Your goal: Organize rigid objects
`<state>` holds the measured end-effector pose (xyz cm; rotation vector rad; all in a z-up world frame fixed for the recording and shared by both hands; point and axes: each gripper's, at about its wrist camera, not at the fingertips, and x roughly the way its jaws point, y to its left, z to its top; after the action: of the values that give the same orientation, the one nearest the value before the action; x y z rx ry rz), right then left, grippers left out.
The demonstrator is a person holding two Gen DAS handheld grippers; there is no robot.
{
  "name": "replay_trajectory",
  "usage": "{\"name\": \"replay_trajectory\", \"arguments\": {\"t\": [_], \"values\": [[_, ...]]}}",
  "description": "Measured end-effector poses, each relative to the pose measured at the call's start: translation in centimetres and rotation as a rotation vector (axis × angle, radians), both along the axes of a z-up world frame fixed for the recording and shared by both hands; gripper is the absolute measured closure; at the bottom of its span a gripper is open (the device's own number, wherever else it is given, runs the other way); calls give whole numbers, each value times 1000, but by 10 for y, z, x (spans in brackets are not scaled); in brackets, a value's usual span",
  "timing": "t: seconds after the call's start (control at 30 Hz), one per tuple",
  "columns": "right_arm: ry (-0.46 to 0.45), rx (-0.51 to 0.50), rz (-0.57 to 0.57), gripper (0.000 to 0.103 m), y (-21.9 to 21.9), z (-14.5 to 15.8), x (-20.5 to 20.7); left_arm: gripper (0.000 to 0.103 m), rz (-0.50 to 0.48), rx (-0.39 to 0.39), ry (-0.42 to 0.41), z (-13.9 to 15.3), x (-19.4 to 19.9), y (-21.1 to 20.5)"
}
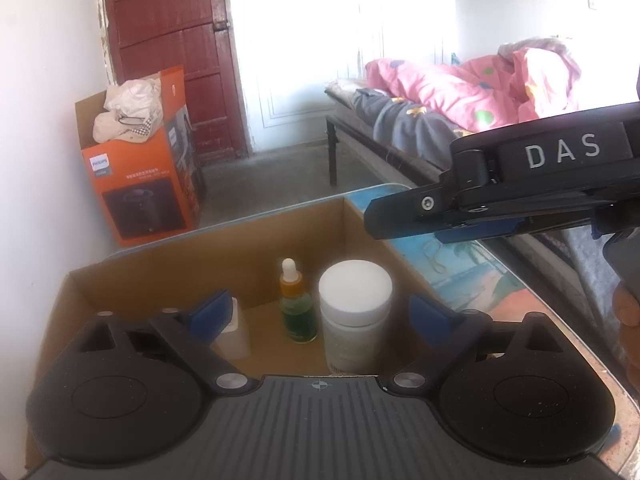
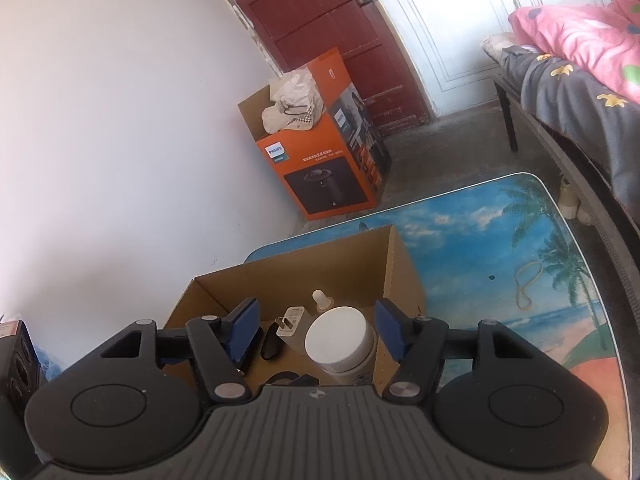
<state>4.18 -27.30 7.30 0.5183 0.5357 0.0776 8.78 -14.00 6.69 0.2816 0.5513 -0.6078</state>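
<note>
Far left, against the white wall: orange carton [image 1: 140, 184] on the floor, pale cloth [image 1: 128, 110] heaped in its open top, red door [image 1: 176, 52] behind. Nearer, on the beach-print table [image 2: 500, 232]: open cardboard box [image 1: 224, 248], its far wall upright. Inside, left to right in the left wrist view: white plug [image 1: 234, 332], partly hidden behind a blue pad; green dropper bottle [image 1: 297, 304], upright with a white bulb on top; white-capped jar [image 1: 355, 312], upright just beside the bottle, apart from it. Left gripper [image 1: 322, 314] open wide over the near part of the box, blue pads either side of these three, touching none as far as can be told, nothing gripped. Right gripper [image 1: 376, 216] reaching in from the right above the box's right wall, seen side-on there. In the right wrist view: right gripper [image 2: 316, 332] likewise parted, pads clear of the jar [image 2: 340, 340] standing between them, nothing held; plug [image 2: 292, 320] prongs-up left of the jar, dropper bulb [image 2: 322, 300] just beyond, dark objects [image 2: 272, 346] on the box floor too blurred to name. Further right on the bare table: rubber band [image 2: 526, 288] lying loose, well apart from the box. Far right: bed [image 1: 400, 140] with grey sheet and pink quilt [image 1: 472, 84].
</note>
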Motion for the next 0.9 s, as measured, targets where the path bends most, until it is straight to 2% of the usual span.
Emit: {"name": "replay_trajectory", "arguments": {"t": [0.2,0.3,0.37,0.47,0.57,0.7,0.8,0.9], "values": [[-29,-27,-20,27,12,13,-22,3,12,-33,-1,10,-10,16],[-51,-42,-47,15,19,20,-41,0,18,-77,4,17,-18,33],[-73,-62,-72,0,27,23,-57,0,19,-100,4,21,-25,47],[-94,-107,-114,0,43,26,-81,0,64,-115,-3,26,-37,68],[-70,-142,-183,0,58,19,-96,0,149,-62,-16,25,-44,81],[5,-224,-272,0,80,6,-101,0,241,4,-1,17,-42,93],[49,-306,-295,0,97,-2,-97,0,254,11,37,13,-33,103],[74,-358,-298,0,108,-6,-89,0,290,-20,67,7,-30,112]]}}
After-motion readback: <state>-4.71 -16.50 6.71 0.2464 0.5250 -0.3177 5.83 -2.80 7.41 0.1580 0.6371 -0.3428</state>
